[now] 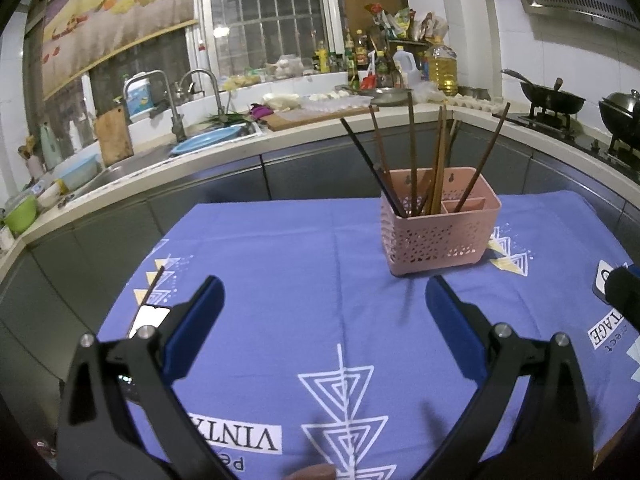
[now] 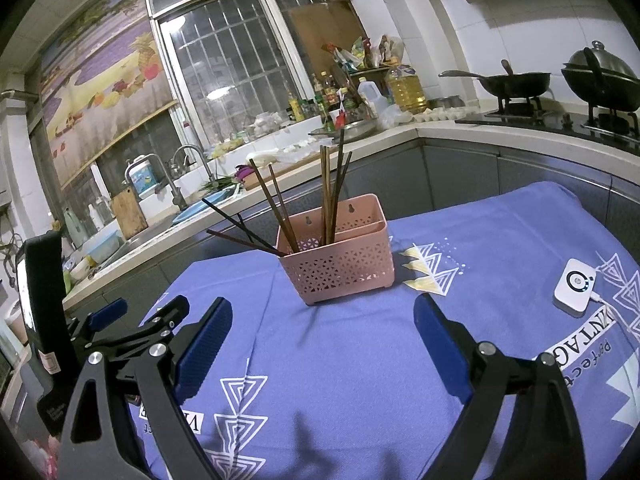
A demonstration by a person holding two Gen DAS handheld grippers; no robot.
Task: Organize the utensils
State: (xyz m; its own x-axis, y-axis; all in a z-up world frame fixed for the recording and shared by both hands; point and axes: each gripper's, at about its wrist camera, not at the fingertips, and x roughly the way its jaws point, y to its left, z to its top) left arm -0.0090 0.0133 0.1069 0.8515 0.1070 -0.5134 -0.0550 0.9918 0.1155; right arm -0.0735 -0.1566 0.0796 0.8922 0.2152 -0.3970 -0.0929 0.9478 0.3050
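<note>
Hovering before pink basket (image 1: 434, 236): my left tool (image 1: 324, 304) and right tool (image 2: 322, 322) spread, empty. Chopsticks (image 1: 412, 152) light, stiff, slippery; pinch mid-shaft above basket rim.

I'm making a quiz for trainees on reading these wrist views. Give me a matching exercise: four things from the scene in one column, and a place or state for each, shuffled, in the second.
Things:
1. chopsticks
2. pink basket
3. white device
4. left gripper

Places or states:
A. open, holding nothing
B. lying on the cloth to the right of the basket, cable attached
C. standing in the basket, leaning outward
D. standing on the blue tablecloth

Pairs: 1-C, 2-D, 3-B, 4-A
</note>
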